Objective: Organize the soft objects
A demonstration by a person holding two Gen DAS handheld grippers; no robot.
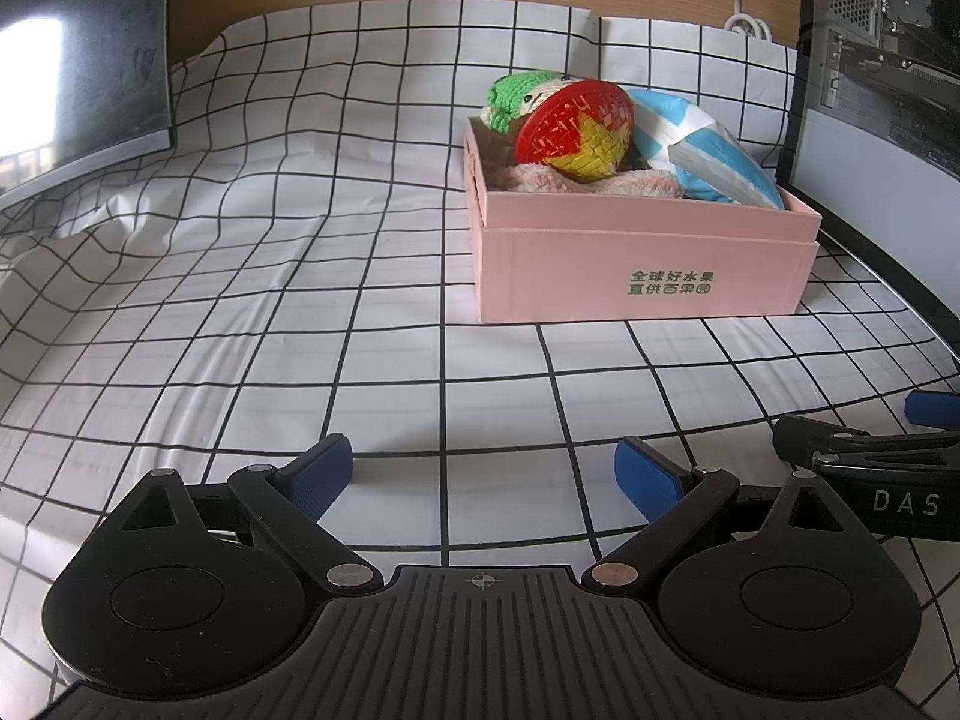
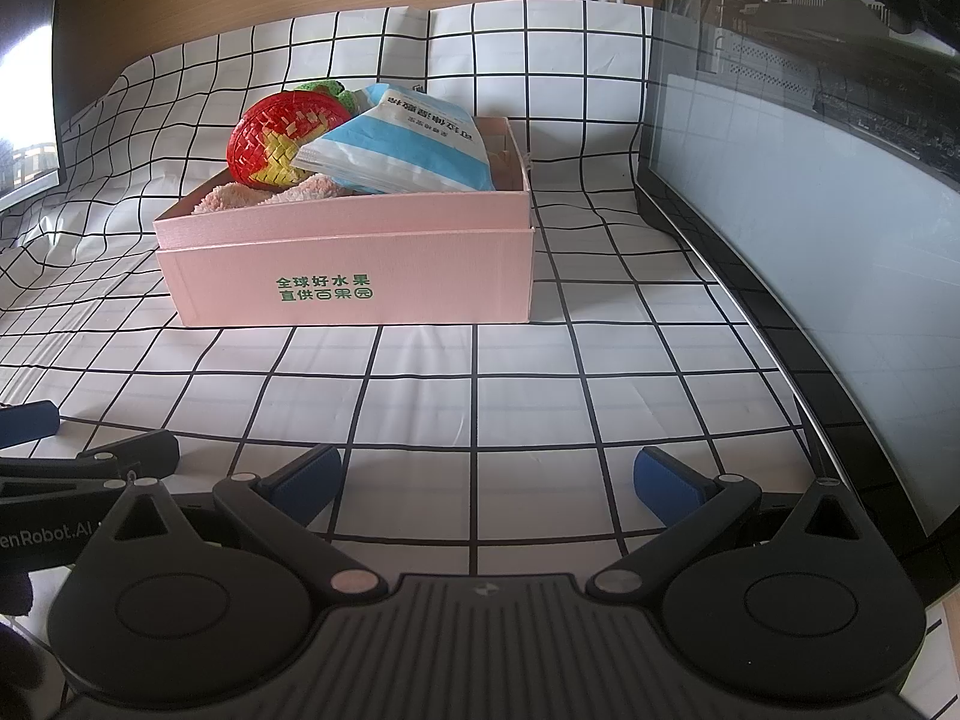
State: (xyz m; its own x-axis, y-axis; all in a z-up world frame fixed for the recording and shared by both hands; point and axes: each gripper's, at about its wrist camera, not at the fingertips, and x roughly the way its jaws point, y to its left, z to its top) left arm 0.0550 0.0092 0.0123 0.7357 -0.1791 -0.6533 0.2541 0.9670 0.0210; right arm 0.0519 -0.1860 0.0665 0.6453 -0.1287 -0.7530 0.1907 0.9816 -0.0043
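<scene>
A pink box [image 1: 648, 267] [image 2: 360, 276] with green lettering stands on the checked cloth. In it lie a red and yellow woven ball [image 1: 579, 129] [image 2: 282, 138], a green crocheted toy [image 1: 516, 97] [image 2: 330, 89], a blue and white striped soft pack [image 1: 702, 150] [image 2: 408, 147] and a pink fluffy cloth [image 1: 540, 177] [image 2: 240, 197]. My left gripper [image 1: 483, 471] hovers open over the cloth, well in front of the box and to its left, holding nothing. My right gripper [image 2: 486, 477] is open too, empty, in front of the box.
A white cloth with a black grid [image 1: 270, 300] [image 2: 600, 372] covers the table. A dark monitor [image 1: 78, 54] stands at the left, a glass-sided computer case [image 2: 810, 150] at the right. A white cable [image 1: 747, 24] lies by the back wall.
</scene>
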